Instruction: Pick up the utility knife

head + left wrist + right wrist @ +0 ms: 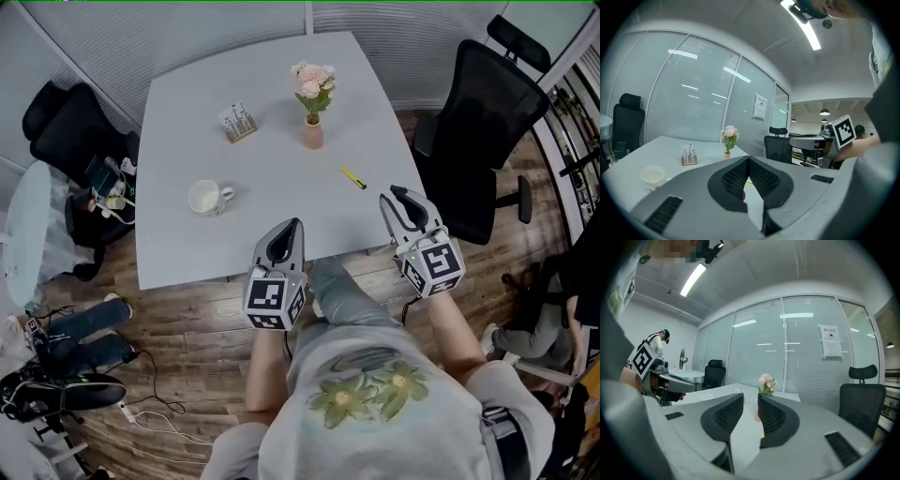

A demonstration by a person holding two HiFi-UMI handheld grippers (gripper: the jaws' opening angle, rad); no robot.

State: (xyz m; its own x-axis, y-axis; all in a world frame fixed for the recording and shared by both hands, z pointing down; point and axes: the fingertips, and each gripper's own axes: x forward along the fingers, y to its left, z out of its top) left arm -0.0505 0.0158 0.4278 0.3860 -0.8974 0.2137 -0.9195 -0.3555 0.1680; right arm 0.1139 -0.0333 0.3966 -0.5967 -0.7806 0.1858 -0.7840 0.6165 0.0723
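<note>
Just beyond the right gripper [394,197], fingers parted, lies the utility knife [353,178].

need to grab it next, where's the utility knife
In the head view the knife lies on the table, right side, between the vase and the right tool.

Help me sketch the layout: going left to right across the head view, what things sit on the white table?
mug → small wooden rack → flower vase → utility knife
</note>
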